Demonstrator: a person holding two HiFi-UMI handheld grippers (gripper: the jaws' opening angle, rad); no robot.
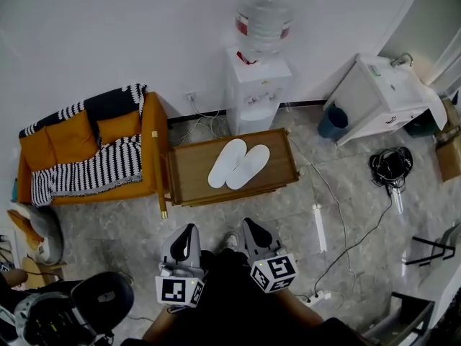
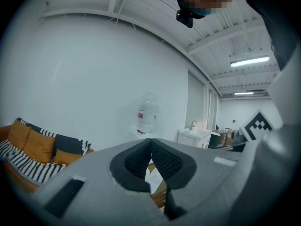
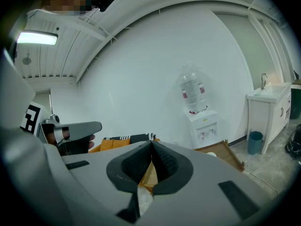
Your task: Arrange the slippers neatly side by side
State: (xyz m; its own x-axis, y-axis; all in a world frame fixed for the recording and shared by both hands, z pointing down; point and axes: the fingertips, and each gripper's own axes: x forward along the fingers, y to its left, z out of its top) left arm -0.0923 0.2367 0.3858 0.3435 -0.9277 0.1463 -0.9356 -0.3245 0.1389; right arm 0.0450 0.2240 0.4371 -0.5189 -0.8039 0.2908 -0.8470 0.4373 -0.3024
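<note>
Left gripper (image 1: 189, 235), right gripper (image 1: 253, 231): close to body, jaws pressed together, empty, well apart from low wooden table (image 1: 189, 171). White slippers (image 1: 238, 166): side by side, touching, centre-right of tabletop. Arranging looks done; next move probably none, perhaps slight straightening nudge.

Left gripper (image 1: 190, 231): grey moulded shell with black insets.
Right gripper (image 1: 251, 225): matching grey shell, black insets.
Marker cubes (image 1: 179, 290) (image 1: 274, 273): white with black square markers, at each gripper's end farthest from the desk (image 1: 189, 166).
Fingers (image 2: 136, 161): black ribbed pads in grey housings.
Clothing (image 1: 230, 301): black, farther from the desk than the cubes.
</note>
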